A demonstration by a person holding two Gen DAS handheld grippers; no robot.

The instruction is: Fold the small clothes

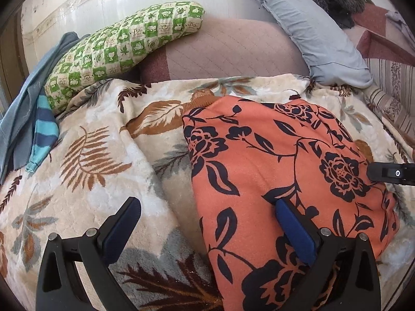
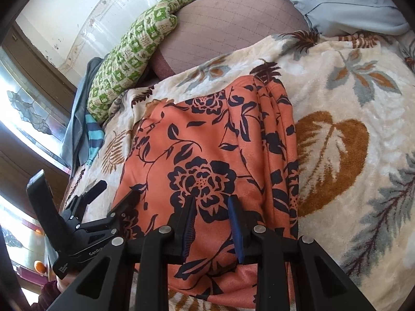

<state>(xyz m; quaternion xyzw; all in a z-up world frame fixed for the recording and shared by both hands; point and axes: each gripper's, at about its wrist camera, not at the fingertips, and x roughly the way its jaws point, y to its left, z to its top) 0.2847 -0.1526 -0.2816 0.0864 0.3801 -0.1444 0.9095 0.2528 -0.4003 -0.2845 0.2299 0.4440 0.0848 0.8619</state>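
Note:
An orange garment with dark navy flowers (image 1: 280, 160) lies folded on the leaf-patterned blanket (image 1: 109, 160); it also shows in the right wrist view (image 2: 207, 142). My left gripper (image 1: 207, 212) is open, its right finger over the garment's left part and its left finger over the blanket. My right gripper (image 2: 211, 202) hangs low over the garment's near edge with its fingers a small gap apart, holding nothing. The right gripper's tip (image 1: 389, 172) shows at the garment's right edge. The left gripper (image 2: 114, 194) shows at the garment's left edge.
A green checked pillow (image 1: 124, 51), a grey-blue pillow (image 1: 311, 31) and a mauve quilted cushion (image 1: 228, 49) lie at the back. Blue and striped clothes (image 1: 39, 119) are piled at the left. A wall runs behind the bed; a window and door frame (image 2: 31, 98) are at the left.

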